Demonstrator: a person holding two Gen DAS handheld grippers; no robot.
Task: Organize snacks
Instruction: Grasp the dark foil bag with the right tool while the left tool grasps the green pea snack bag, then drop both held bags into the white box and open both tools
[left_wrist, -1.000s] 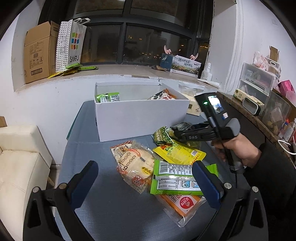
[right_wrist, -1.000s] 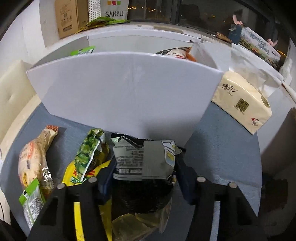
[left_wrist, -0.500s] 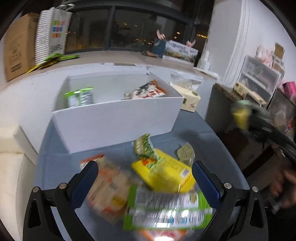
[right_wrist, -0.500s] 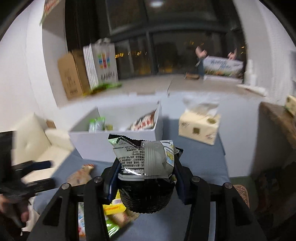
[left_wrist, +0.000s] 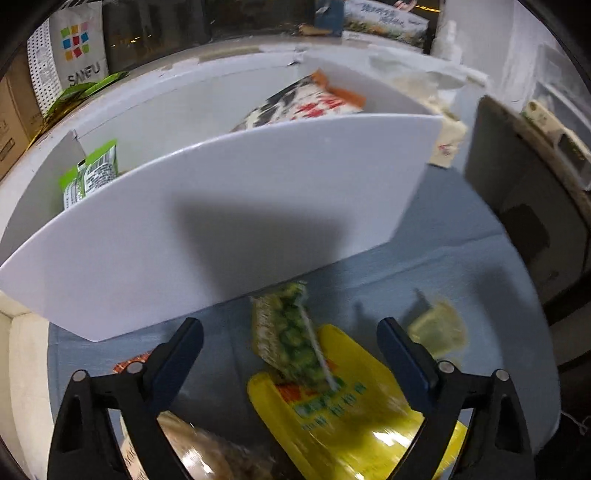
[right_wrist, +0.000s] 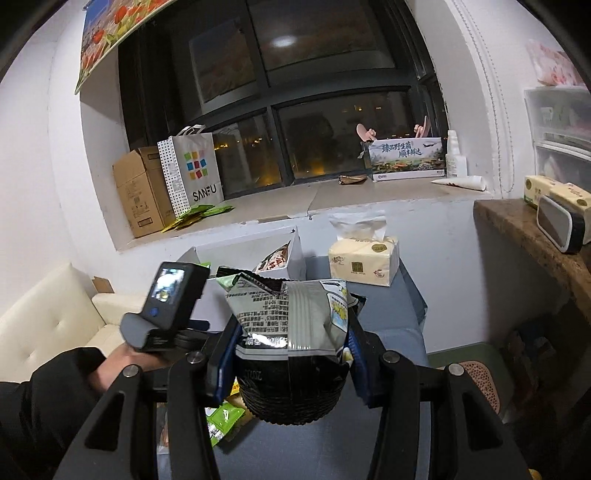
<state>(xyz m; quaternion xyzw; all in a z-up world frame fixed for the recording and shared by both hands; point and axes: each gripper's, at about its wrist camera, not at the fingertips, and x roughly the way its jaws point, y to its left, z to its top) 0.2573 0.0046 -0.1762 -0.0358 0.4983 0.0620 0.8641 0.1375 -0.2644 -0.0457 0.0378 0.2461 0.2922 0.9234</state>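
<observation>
My right gripper (right_wrist: 290, 354) is shut on a black and silver snack bag (right_wrist: 290, 325), held up above the grey table. A white open box (left_wrist: 221, 206) holds a green packet (left_wrist: 92, 171) and an orange-edged bag (left_wrist: 306, 103); the same white box (right_wrist: 255, 254) shows behind the held bag. My left gripper (left_wrist: 290, 354) hangs low over the table in front of the box, its jaws closing with a green pea packet (left_wrist: 288, 332) and a yellow pouch (left_wrist: 343, 417) between and below them, pads apart from both. The left gripper body (right_wrist: 162, 306) appears in a hand at the left.
A small pale yellow packet (left_wrist: 437, 326) lies to the right of the pouch. A tissue pack (right_wrist: 364, 260) sits at the table's far right corner. The windowsill carries a cardboard box (right_wrist: 138, 192) and a paper bag (right_wrist: 194, 171). A cream sofa (right_wrist: 48, 325) stands at the left.
My left gripper moved forward and down toward the box, over the pea packet, and its jaws narrowed. My right gripper rose and pulled back with the black bag in it.
</observation>
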